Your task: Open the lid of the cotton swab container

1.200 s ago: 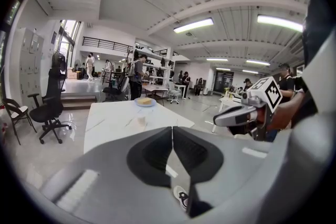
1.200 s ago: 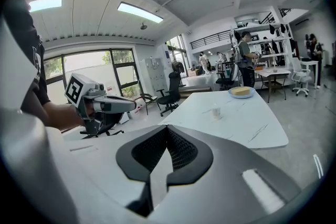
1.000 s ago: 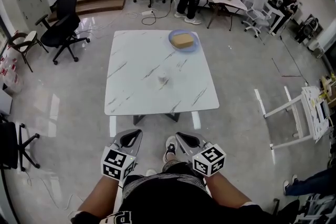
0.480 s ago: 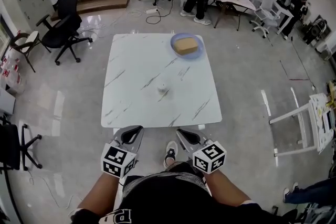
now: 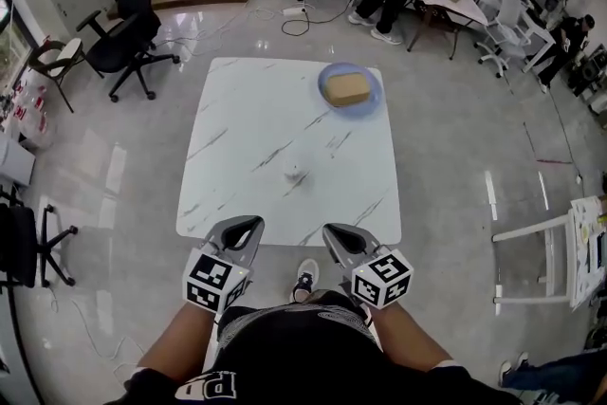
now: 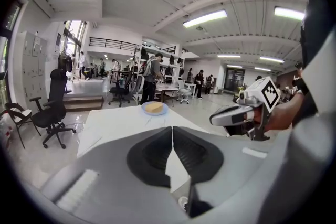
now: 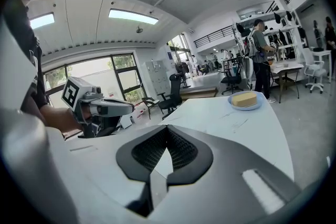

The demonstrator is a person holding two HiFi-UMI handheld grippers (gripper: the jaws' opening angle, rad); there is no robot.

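Both the left gripper (image 5: 248, 224) and the right gripper (image 5: 334, 230) hover at the table (image 5: 245, 123) edge, jaws together and empty. Approach step, judged; next, reach the mid-table cotton swab container (image 5: 294, 173).

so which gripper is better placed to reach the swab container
Right, marginally: the swab container sits slightly nearer the right gripper than the left gripper; both are shut and short of it.
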